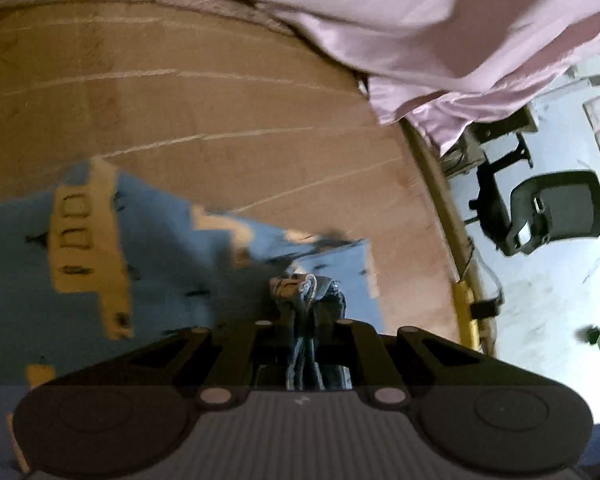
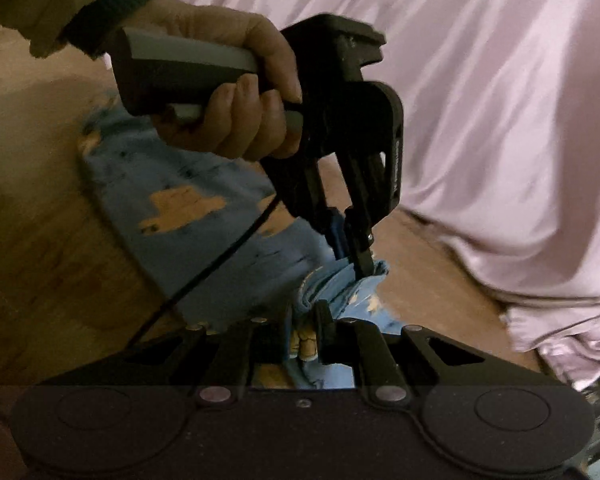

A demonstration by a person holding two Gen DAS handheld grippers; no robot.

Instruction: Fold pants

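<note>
Light blue ripped jeans lie spread on a brown wooden surface, their torn holes showing the wood beneath. My left gripper is shut on a bunched edge of the jeans, the denim squeezed between its fingers. In the right wrist view the same jeans stretch away to the left. My right gripper is shut on a fold of the jeans close to the camera. Just beyond it the left gripper, held by a hand, pinches the same raised edge of cloth.
A pink satin sheet drapes over the far side and right of the surface, also visible as the pink sheet. Past the surface's right edge lies a pale floor with a black office chair.
</note>
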